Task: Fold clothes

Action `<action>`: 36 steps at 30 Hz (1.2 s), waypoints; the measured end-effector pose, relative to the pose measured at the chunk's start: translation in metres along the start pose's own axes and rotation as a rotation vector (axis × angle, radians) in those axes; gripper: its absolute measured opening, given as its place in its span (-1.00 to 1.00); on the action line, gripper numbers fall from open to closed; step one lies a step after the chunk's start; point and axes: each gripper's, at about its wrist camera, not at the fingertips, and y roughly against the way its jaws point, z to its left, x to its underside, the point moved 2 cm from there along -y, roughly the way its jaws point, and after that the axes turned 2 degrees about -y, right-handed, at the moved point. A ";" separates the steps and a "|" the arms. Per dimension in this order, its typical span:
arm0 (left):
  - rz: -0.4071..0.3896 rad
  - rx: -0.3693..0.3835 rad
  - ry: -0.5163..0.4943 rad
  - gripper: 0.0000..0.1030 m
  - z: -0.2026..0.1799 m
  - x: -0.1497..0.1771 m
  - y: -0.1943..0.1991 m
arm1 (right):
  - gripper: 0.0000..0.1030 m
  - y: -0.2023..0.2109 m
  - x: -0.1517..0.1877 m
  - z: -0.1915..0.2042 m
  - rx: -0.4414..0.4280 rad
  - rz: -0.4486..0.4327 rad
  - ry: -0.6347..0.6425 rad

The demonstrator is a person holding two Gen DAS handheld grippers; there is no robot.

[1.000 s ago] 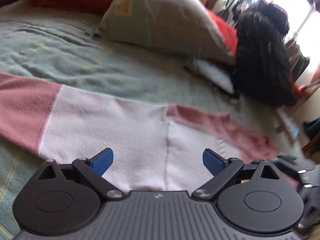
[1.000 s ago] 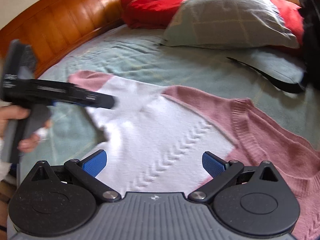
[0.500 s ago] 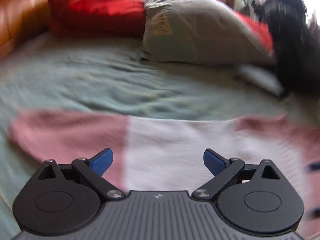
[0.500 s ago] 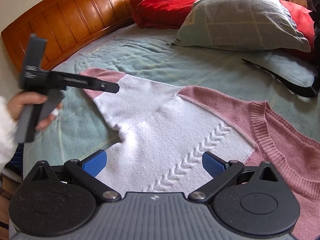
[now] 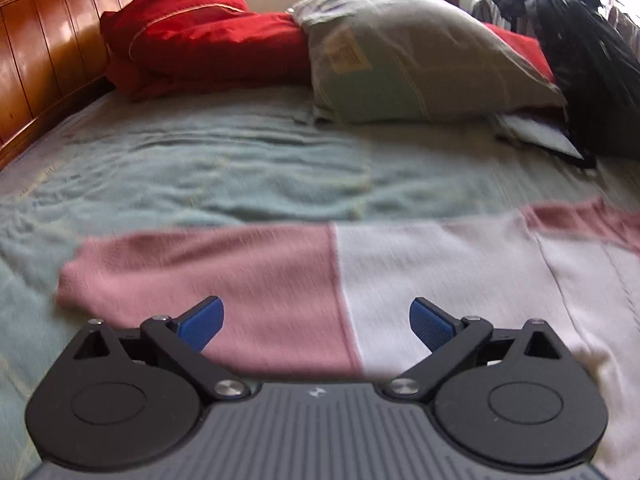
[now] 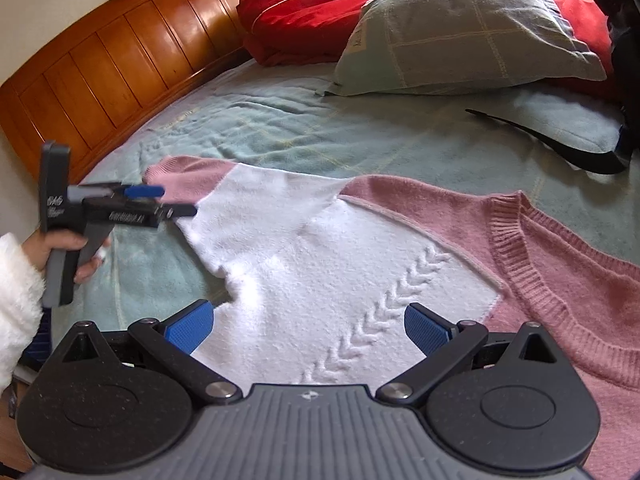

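A pink and white knitted sweater (image 6: 320, 248) is spread flat on a bed covered with a pale green blanket (image 6: 288, 132). Its white front panel, marked by a raised chevron stitch, lies directly ahead of the right gripper (image 6: 306, 326), and the pink ribbed neckline is seen to the right of that panel. One sleeve (image 5: 248, 276) is stretched out towards the wooden headboard (image 6: 100, 68); it is white near the body and pink towards the cuff.

The left gripper (image 5: 316, 322) is held low over this sleeve, with its blue pads (image 5: 202, 322) set wide apart above the seam where pink meets white; nothing is held between the jaws. In the right wrist view the same gripper (image 6: 160, 200) is seen from the side at the sleeve's pink end, gripped by a hand (image 6: 68, 252) that emerges from a fluffy white cuff (image 6: 18, 300). Whether its tips touch the fabric cannot be told.

The jaws of the right gripper are likewise spread wide and empty, hovering over the lower part of the white panel.

At the head of the bed a red pillow (image 6: 308, 8) and a grey-green checked pillow (image 6: 468, 28) are stacked side by side. A black strap (image 6: 560, 144) lies on the blanket to the right, and a dark bag (image 5: 592, 60) is seen beyond it in the left wrist view
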 end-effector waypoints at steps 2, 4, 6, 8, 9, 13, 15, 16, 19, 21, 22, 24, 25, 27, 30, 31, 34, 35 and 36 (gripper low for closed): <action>0.015 -0.009 0.032 0.93 0.008 -0.003 -0.014 | 1.00 -0.001 0.000 0.001 0.006 -0.001 0.009; 0.016 -0.025 0.069 0.93 0.021 -0.001 -0.015 | 1.00 -0.001 0.000 0.000 0.009 -0.001 0.005; 0.013 -0.043 0.108 0.93 0.036 0.002 -0.014 | 1.00 -0.001 0.000 -0.004 0.013 -0.001 -0.005; 0.009 -0.060 0.147 0.93 0.050 0.005 -0.012 | 1.00 -0.003 -0.001 -0.009 0.019 -0.002 -0.025; 0.008 -0.069 0.166 0.93 0.057 0.007 -0.011 | 1.00 -0.004 -0.001 -0.011 0.023 0.001 -0.035; -0.002 -0.120 0.250 0.92 0.084 0.010 -0.006 | 1.00 -0.008 -0.001 -0.012 0.028 0.010 -0.047; -0.041 -0.134 0.298 0.91 0.090 0.000 0.000 | 1.00 -0.008 -0.001 -0.010 0.028 0.007 -0.039; -0.065 -0.107 0.324 0.91 0.091 -0.005 0.002 | 1.00 -0.007 0.000 -0.008 0.027 0.005 -0.035; -0.083 0.047 0.408 0.93 0.092 -0.014 -0.004 | 1.00 -0.007 0.000 -0.007 0.026 0.003 -0.030; -0.046 0.112 0.430 0.94 0.092 -0.014 -0.016 | 1.00 -0.007 0.000 -0.007 0.027 0.005 -0.030; -0.031 0.120 0.438 0.94 0.092 -0.012 -0.022 | 1.00 -0.008 0.000 -0.007 0.028 0.006 -0.030; -0.023 0.079 0.451 0.94 0.099 -0.008 -0.031 | 1.00 -0.009 0.000 -0.009 0.031 0.007 -0.033; -0.030 0.040 0.460 0.93 0.105 -0.007 -0.033 | 1.00 -0.010 0.000 -0.010 0.034 0.008 -0.038; -0.058 -0.070 0.477 0.93 0.117 -0.008 -0.034 | 1.00 -0.012 0.000 -0.012 0.039 0.012 -0.047; -0.109 -0.154 0.528 0.92 0.133 -0.015 -0.030 | 1.00 -0.016 0.002 -0.013 0.049 0.024 -0.045; -0.122 -0.128 0.538 0.92 0.134 -0.018 -0.029 | 1.00 -0.018 0.002 -0.012 0.054 0.027 -0.042; -0.108 -0.011 0.505 0.94 0.130 -0.021 -0.035 | 1.00 -0.021 0.004 -0.008 0.061 0.033 -0.028; -0.095 -0.020 0.488 0.94 0.128 -0.020 -0.040 | 1.00 -0.022 0.004 -0.007 0.061 0.035 -0.023; -0.083 -0.052 0.474 0.94 0.127 -0.019 -0.044 | 1.00 -0.022 0.005 -0.006 0.063 0.037 -0.016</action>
